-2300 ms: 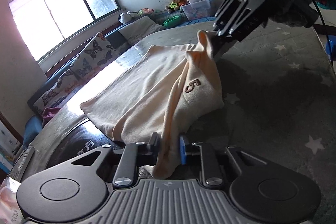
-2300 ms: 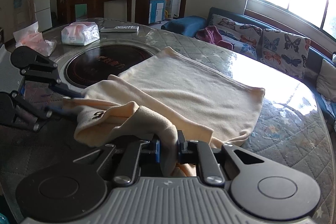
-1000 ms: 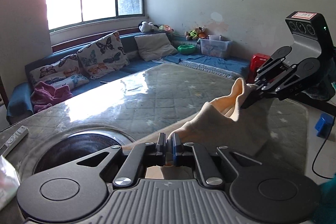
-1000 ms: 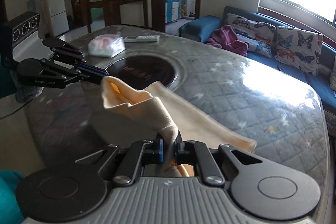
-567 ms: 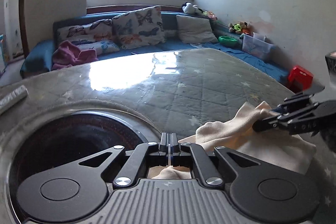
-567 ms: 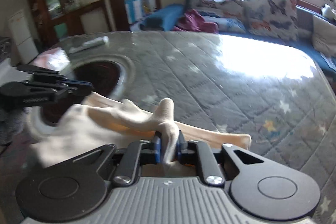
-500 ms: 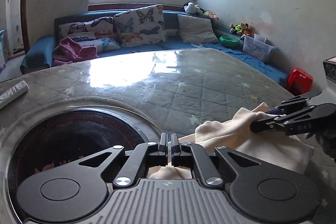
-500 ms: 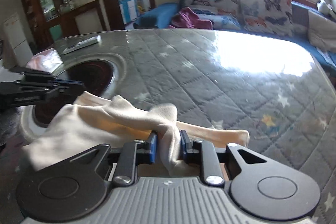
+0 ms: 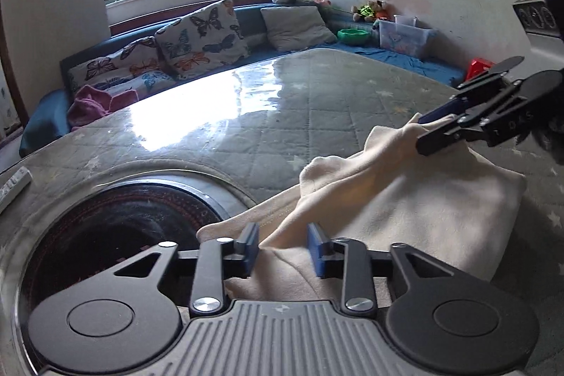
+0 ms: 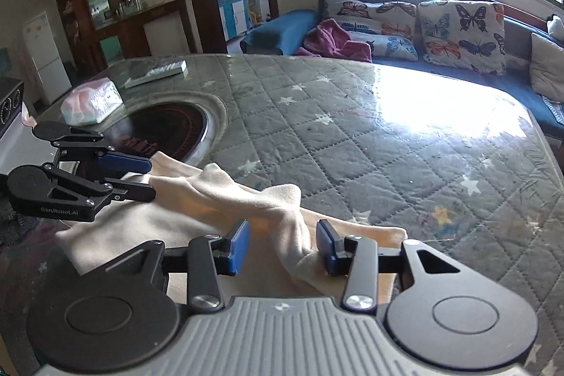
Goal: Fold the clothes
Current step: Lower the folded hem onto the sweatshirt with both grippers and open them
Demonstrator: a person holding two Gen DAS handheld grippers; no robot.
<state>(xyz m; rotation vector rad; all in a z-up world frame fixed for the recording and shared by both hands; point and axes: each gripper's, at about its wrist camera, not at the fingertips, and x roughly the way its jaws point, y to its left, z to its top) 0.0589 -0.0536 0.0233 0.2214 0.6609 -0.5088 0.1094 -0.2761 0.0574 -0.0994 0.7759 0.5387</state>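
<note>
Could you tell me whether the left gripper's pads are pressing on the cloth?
Apart. In the left wrist view the left gripper is opening, and gaps show between both pads and the cloth ridge.

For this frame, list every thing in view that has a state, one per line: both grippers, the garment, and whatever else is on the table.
left gripper: jaws opening, cloth ridge between them, pads off it.
right gripper: jaws opening, cloth between them, not pinched.
cream garment: folded over, lying on the table, top edge still bunched in a ridge.
tissue pack: lying flat, untouched.
remote control: lying flat near the far edge.
table: covered with a quilted, glossy mat.
</note>
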